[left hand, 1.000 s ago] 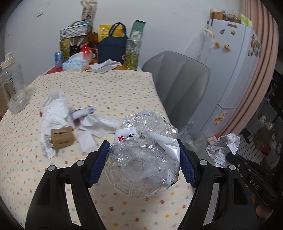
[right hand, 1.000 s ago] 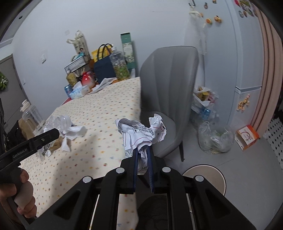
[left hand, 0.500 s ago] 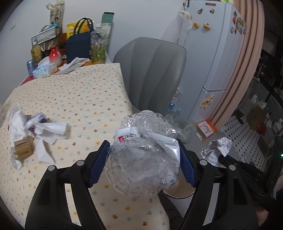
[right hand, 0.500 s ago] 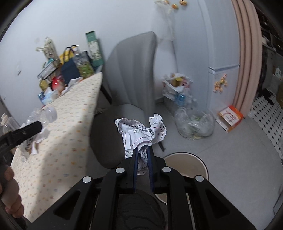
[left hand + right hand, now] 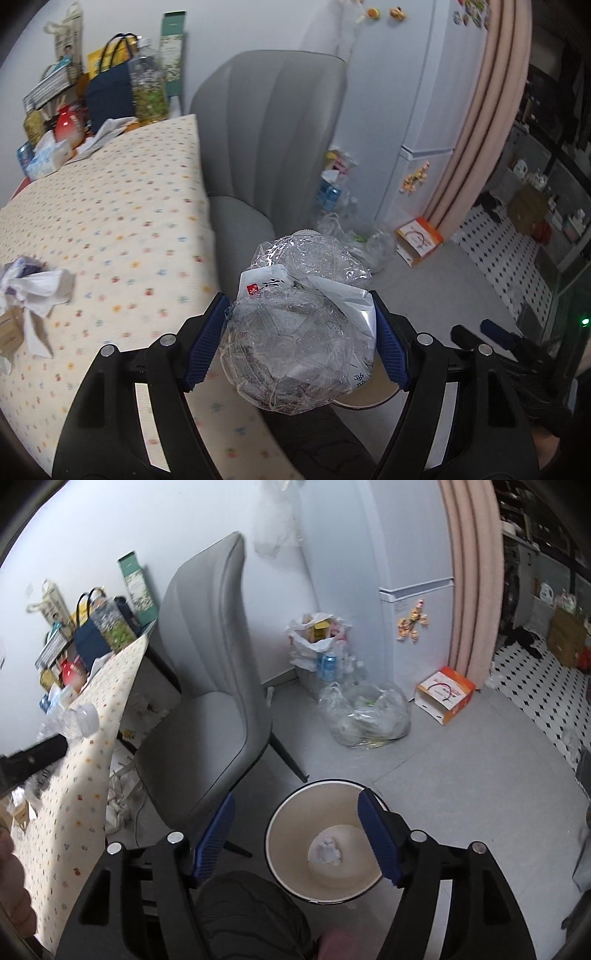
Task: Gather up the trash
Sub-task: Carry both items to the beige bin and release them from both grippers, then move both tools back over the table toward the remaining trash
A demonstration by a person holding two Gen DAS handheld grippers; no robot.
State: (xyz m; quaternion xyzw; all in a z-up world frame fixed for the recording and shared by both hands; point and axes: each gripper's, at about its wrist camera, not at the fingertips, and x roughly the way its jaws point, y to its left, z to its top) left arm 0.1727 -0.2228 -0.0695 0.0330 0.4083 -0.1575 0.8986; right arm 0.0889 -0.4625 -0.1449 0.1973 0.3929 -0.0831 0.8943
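Right tool (image 5: 295, 836): my jaws had just been opening and stood wide apart directly above the bin, with nothing between them.
Left tool (image 5: 299, 341): I gripped the crushed plastic bottle (image 5: 301, 332) between both pads, beside and above the bin, just off the counter's edge.
Bin (image 5: 275, 821): a round white pail on the floor below my right tool; one crumpled paper ball (image 5: 325, 851) lay at its bottom, and I saw nothing else inside.
Done so far: by my judgement the paper was delivered, so one piece was in.
Left to do: the bottle was held but not yet dropped; farther from the bin, on the counter (image 5: 122, 206), white wrappers (image 5: 35, 291) and a small brown box (image 5: 8, 328) lay uncollected.
Clear bag (image 5: 364, 714): on the floor beyond the bin, holding clear plastic containers.
White bag (image 5: 314, 646): against the wall behind the clear bag, holding cartons and a can.
Orange box (image 5: 445, 696): on the floor past the bin, lying open; its contents I could not tell.
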